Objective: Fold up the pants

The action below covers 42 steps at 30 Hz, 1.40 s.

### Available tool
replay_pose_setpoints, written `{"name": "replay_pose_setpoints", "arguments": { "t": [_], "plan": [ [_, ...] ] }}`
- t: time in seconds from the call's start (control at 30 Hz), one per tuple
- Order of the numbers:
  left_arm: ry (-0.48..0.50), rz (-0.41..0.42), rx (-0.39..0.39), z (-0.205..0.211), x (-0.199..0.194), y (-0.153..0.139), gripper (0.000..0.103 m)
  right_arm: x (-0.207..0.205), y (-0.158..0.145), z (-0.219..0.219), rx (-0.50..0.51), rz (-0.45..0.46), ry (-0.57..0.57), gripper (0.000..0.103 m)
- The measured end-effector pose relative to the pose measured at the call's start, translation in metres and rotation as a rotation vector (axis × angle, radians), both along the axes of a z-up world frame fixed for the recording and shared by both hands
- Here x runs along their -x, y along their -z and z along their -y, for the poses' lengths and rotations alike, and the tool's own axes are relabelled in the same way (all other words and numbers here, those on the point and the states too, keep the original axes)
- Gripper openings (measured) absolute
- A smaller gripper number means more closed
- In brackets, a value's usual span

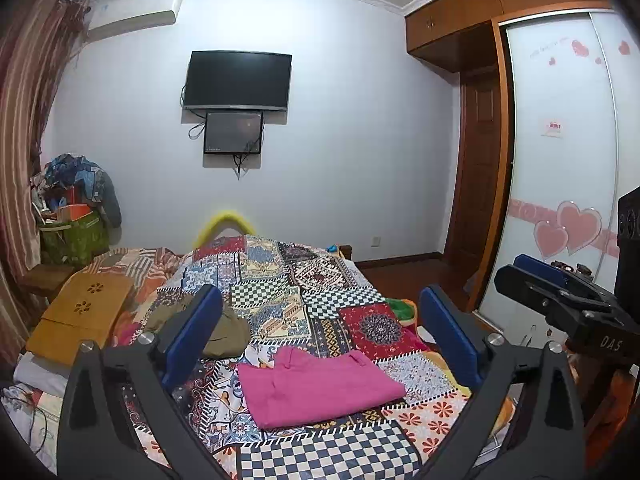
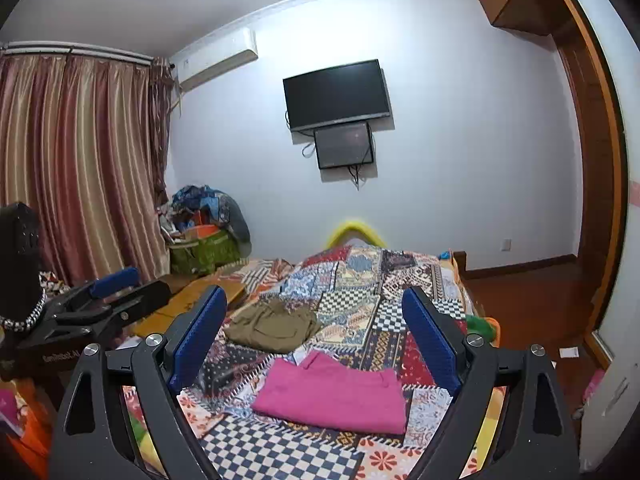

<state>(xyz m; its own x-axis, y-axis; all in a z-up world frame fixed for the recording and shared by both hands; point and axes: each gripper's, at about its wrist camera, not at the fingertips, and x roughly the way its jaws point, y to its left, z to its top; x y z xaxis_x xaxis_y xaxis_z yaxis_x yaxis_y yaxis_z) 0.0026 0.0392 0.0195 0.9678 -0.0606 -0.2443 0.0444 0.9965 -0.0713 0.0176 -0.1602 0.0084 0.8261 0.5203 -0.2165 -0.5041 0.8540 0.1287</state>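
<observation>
Pants (image 1: pixel 316 388), pink, lie folded into a flat soft rectangle near you on the patchwork quilt (image 1: pixel 320 300); that fold looks done. Your left gripper (image 1: pixel 320 336) and right gripper (image 2: pixel 316 336) hover w/ jaws spread wide, holding nothing. Olive garment (image 2: pixel 272 326), crumpled & lumpy, sits farther left, probably next: you'd need to spread it flat first. Blue pads look ribbed.

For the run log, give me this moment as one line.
pink pants: folded, flat on patchwork bed | left gripper: open, empty | right gripper: open, empty | olive garment: crumpled behind
</observation>
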Motion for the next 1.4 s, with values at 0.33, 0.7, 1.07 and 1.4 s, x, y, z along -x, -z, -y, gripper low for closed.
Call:
{"name": "replay_pose_setpoints", "arguments": {
  "t": [0.33,0.7,1.07,1.4],
  "plan": [
    [-0.025,-0.331,0.058,-0.033,-0.081,0.084,0.101,-0.086,0.089,-0.004,0.170,-0.296,0.035,0.088],
    [-0.034,-0.664,0.136,-0.065,-0.168,0.205,0.101,-0.183,0.200,-0.010,0.289,-0.589,-0.016,0.088],
    [0.031,-0.816,0.278,-0.079,-0.213,0.263,0.100,-0.225,0.251,-0.010,0.154,-0.859,-0.136,0.088],
    [0.114,-0.815,0.323,-0.064,-0.229,0.262,0.060,-0.223,0.248,-0.012,0.092,-0.880,-0.181,0.058]
  ]
}}
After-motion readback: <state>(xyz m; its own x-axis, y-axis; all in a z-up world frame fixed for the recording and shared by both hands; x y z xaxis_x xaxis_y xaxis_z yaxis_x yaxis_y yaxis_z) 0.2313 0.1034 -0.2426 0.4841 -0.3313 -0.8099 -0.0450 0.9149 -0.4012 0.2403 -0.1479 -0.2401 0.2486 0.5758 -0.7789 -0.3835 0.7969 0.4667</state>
